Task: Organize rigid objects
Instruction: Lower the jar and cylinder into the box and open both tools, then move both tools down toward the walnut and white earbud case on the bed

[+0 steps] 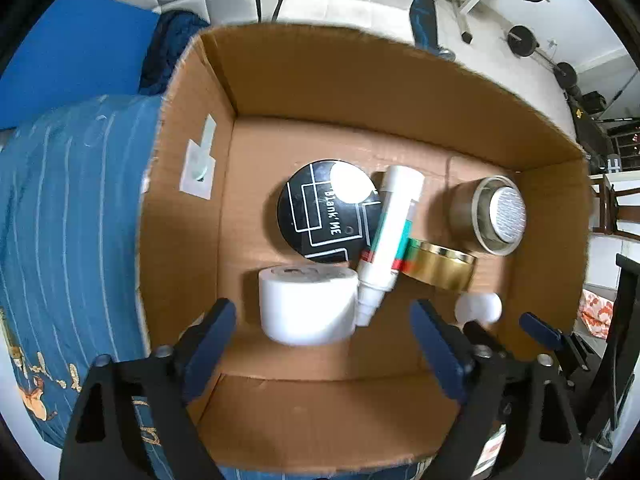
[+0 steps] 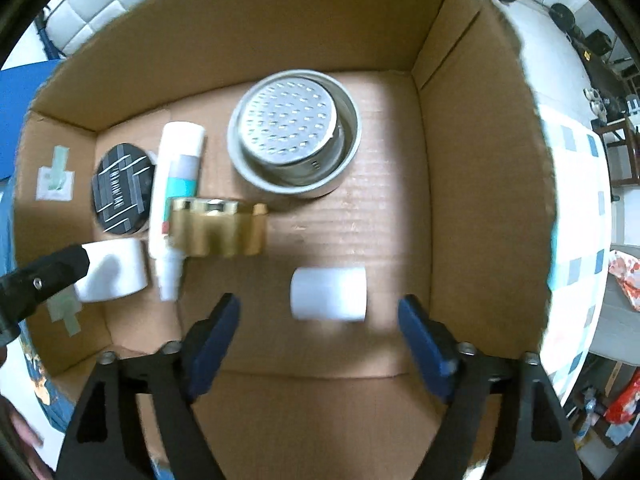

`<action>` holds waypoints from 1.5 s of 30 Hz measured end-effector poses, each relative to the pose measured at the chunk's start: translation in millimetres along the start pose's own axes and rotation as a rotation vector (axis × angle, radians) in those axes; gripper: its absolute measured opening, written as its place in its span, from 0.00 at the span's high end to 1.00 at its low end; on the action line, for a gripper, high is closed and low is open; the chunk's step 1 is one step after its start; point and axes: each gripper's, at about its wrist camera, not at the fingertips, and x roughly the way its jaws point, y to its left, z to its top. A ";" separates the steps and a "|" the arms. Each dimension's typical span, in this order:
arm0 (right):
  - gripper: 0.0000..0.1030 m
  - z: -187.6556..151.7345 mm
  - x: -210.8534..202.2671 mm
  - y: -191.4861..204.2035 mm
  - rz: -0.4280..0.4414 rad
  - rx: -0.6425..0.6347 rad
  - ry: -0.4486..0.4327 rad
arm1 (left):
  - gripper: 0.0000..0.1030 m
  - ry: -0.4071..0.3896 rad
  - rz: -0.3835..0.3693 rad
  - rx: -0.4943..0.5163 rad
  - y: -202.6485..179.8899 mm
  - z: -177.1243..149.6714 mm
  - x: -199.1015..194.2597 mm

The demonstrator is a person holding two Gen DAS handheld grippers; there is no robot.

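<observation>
one cardboard box (image 2: 480, 160) holds six things: two white cylinders (image 2: 329, 294) (image 1: 308, 304), one black round tin (image 1: 320, 210), one white tube (image 1: 394, 228), one gold lid (image 2: 218, 226), one perforated metal strainer (image 2: 294, 132).

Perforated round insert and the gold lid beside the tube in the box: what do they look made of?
The perforated round insert looks like brushed steel: grey, matte sheen, rows of punched holes, sitting in a matching metal cup. The gold lid shows a mirror-bright gold finish with sharp reflections; it may be metal or metallised plastic, which the views cannot settle. Both rest on the corrugated cardboard box.
</observation>
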 end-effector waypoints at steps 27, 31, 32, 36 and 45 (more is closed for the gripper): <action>0.00 -148.5 -155.8 -10.8 0.013 -0.071 -0.353 | 0.01 -0.416 0.027 0.091 -20.0 -158.9 -140.3; 0.00 -164.5 -168.5 -12.3 0.005 -0.077 -0.386 | 0.01 -0.448 0.016 0.097 -21.6 -175.1 -154.3; 0.00 -168.0 -171.0 -12.9 0.005 -0.078 -0.391 | 0.01 -0.452 0.018 0.097 -21.9 -178.5 -155.8; 0.00 -179.7 -175.5 -17.6 0.005 -0.072 -0.398 | 0.01 -0.453 0.008 0.081 -19.0 -189.3 -155.2; 0.00 -232.0 -110.8 -44.8 0.022 -0.039 -0.266 | 0.01 -0.285 0.069 0.050 -6.6 -245.4 -77.0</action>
